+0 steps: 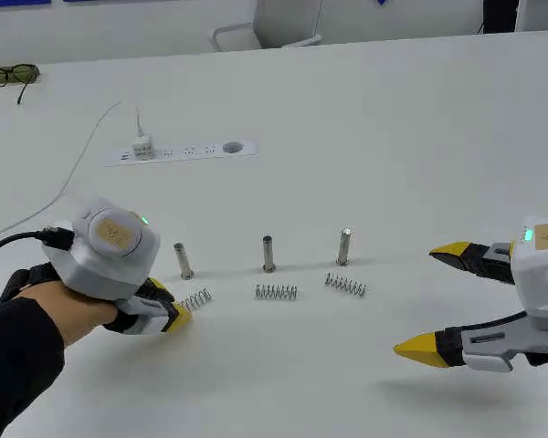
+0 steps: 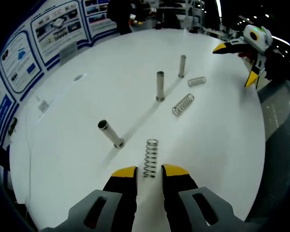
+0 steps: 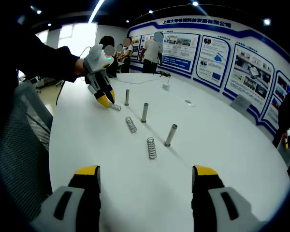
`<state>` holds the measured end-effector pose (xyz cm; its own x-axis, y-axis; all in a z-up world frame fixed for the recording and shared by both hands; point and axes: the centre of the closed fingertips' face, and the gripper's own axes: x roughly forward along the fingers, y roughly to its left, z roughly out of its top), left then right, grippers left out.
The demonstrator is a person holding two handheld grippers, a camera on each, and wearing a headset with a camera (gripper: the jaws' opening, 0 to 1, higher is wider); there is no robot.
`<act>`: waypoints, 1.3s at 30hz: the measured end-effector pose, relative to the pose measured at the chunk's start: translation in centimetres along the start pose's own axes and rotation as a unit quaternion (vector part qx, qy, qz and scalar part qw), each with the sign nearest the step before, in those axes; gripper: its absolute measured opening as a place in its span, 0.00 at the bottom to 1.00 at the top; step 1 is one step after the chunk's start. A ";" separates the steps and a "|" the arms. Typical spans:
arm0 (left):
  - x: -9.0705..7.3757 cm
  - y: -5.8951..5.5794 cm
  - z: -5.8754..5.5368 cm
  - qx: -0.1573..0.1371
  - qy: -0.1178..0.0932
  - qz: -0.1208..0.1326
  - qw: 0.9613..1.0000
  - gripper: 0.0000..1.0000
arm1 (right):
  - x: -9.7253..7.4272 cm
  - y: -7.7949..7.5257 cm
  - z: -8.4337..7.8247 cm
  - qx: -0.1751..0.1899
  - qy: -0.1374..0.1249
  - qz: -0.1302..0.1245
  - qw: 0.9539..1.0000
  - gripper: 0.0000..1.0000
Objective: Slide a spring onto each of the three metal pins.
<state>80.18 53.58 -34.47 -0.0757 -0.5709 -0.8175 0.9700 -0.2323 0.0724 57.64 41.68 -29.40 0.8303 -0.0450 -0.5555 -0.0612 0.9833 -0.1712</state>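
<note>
Holds left gripper (image 1: 176, 315) low at lower left of head view, hand (image 1: 68, 315) wrapped behind it, wrist level, tips aimed right along the table (image 1: 365, 137). In left gripper view, jaws narrowly apart, flanking the near end of left spring (image 2: 150, 157) with gaps on both sides. Holds right gripper (image 1: 416, 301) at right edge, above the table, tips aimed left, jaws spread wide on nothing. At centre, three pins (image 1: 268, 254) upright in a row, with middle spring (image 1: 276, 292) and right spring (image 1: 345, 285) lying just below them.
</note>
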 end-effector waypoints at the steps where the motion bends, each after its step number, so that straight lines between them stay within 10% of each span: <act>1: 0.0 0.0 0.0 0.001 0.001 0.000 1.000 0.19 | 0.0 0.0 0.0 0.000 0.000 0.000 1.000 0.79; 18: 0.2 -0.5 -0.2 0.018 -0.004 -0.005 1.000 0.11 | 0.1 0.2 0.5 -0.002 -0.002 0.004 1.000 0.79; 39: -0.8 -5.3 2.9 0.067 -0.064 -0.065 0.994 0.10 | 0.5 2.2 2.5 0.004 -0.007 0.038 0.999 0.55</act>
<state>74.42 53.04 -32.52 -0.2350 -0.6222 -0.7468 0.9113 -0.4084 0.0535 59.28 44.27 -27.98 0.8308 0.0317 -0.5557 -0.1195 0.9853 -0.1224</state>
